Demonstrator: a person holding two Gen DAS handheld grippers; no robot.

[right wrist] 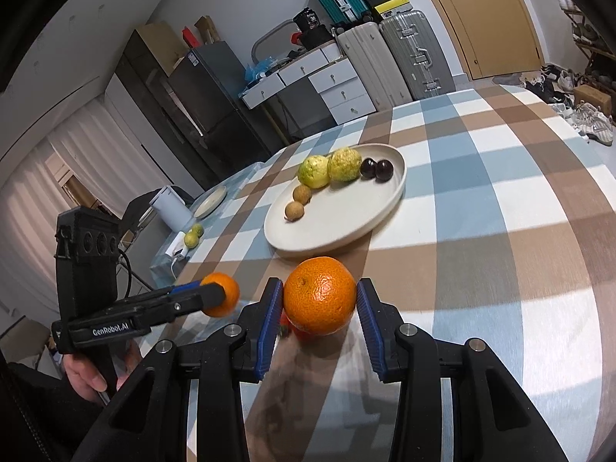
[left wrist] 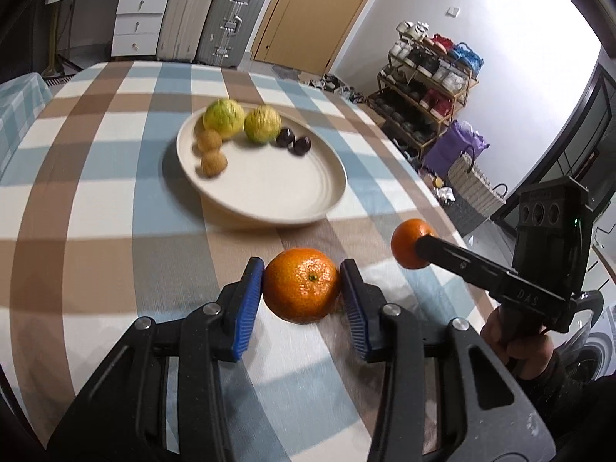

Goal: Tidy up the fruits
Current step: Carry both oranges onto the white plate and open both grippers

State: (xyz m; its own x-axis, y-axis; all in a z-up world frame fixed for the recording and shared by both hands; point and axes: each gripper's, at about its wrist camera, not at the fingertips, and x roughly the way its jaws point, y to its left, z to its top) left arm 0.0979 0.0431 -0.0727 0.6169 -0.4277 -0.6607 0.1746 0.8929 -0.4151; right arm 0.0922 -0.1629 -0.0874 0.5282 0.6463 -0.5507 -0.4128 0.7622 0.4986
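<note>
Oranges: we count two. One orange (left wrist: 301, 285) sits between the blue pads of the left hand-held gripper (left wrist: 302, 288), above the tabletop just short of the plate; the second orange (right wrist: 319, 295) sits the same way in the right hand-held gripper (right wrist: 318, 300).
Left hand-held gripper: we see it partly closed, both pads pressed against its orange.
Right hand-held gripper: partly closed too; the left pad touches the fruit, the right pad looks just at its skin.
Under the right orange: we glimpse something small and red (right wrist: 298, 333), too hidden to name.
Plate: one cream plate (left wrist: 292, 196) on the tabletop, near both oranges.
On the plate: two yellow-green fruits (left wrist: 225, 118), two small brown fruits (left wrist: 214, 163), two dark round fruits (left wrist: 292, 141), all grouped at its far side.
Writing: we read "GenRobot.AI" on the side of the left tool in the right wrist view, and "DAS" on the right tool in the left wrist view.
Surface: a tabletop (left wrist: 96, 192) under a cloth checked in blue, brown and white.
Room: two upright suitcases (left wrist: 231, 19), white drawers (left wrist: 138, 19), a wooden door (left wrist: 319, 11), a shoe rack (left wrist: 427, 81) against a white wall, and a dark fridge (right wrist: 208, 88).
Side table: a second plate (right wrist: 210, 202) and two more green fruits (right wrist: 192, 235).
</note>
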